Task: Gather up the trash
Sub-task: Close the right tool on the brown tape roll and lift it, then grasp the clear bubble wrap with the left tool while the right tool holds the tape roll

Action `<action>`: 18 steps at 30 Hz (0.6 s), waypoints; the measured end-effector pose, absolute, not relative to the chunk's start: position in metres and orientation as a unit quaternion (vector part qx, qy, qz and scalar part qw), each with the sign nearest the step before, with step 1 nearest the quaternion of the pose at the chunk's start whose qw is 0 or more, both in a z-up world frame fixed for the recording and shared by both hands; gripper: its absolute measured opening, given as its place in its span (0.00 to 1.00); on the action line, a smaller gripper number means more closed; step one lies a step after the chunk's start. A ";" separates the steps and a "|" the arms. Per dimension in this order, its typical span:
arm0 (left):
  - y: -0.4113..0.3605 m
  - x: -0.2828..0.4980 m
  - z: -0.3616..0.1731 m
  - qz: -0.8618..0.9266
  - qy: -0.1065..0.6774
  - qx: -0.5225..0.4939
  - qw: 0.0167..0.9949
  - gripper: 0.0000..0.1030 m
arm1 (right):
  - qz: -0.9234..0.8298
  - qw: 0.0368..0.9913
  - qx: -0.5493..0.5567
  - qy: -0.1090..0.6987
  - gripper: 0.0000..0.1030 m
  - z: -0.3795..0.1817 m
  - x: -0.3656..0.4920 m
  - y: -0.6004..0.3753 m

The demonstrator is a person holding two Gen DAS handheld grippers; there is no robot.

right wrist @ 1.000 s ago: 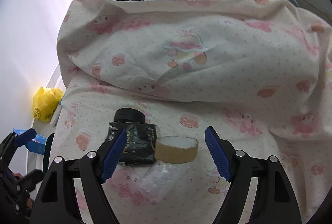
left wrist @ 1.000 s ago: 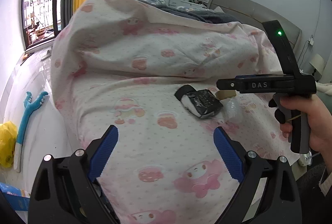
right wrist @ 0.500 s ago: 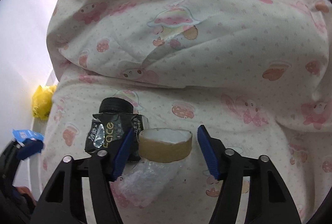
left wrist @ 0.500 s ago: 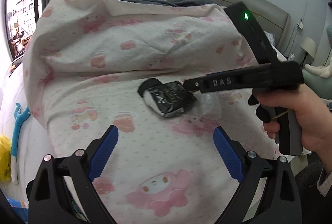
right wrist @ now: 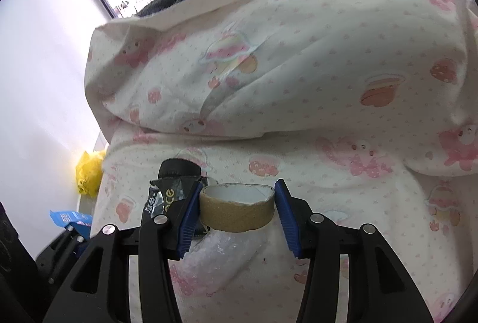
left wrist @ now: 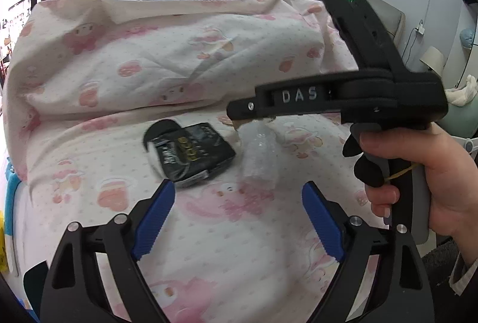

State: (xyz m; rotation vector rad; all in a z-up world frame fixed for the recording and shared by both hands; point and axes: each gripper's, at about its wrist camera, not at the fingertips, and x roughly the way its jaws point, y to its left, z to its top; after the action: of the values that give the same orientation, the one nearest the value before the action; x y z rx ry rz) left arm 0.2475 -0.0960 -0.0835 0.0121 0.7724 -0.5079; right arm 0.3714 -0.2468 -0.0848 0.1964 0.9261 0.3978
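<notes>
The right gripper (right wrist: 237, 212) has its two blue fingers (right wrist: 188, 221) pressed on both sides of the brown cardboard tape-roll core (right wrist: 237, 211), so it is clamped on this ring, which sits just above the pink cartoon-print bed sheet (right wrist: 343, 179). Just beside the ring, to its left, lies the crumpled black foil wrapper with a black round cap (right wrist: 167, 191), and the clear crinkled plastic film (right wrist: 221, 254) is directly under and in front of the ring. The left gripper (left wrist: 236, 223) hovers over the sheet with its fingers wide apart and holds nothing; the black wrapper (left wrist: 191, 152) and the film (left wrist: 260, 155) lie near, ahead of it. To do this step well, I think the right hand should keep a gentle, even squeeze, because a thin cardboard ring can buckle or slip out, and then lift straight up so the film is not dragged along. The left gripper could then come down on the black wrapper.
</notes>
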 end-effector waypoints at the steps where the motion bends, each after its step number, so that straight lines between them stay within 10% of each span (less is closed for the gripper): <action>1: -0.098 0.249 -0.085 -0.245 0.374 0.006 0.894 0.84 | 0.191 0.872 0.101 0.439 0.49 -0.083 0.370 -0.251; 18: -0.126 0.275 -0.092 -0.239 0.390 -0.012 0.889 0.76 | 0.209 0.861 0.181 0.427 0.49 -0.087 0.368 -0.303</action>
State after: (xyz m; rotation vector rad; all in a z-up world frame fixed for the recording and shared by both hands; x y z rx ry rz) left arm 0.2747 -0.1261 -0.0920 -0.0258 0.8108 -0.4973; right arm 0.3680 -0.3032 -0.0867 0.3794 0.8965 0.4377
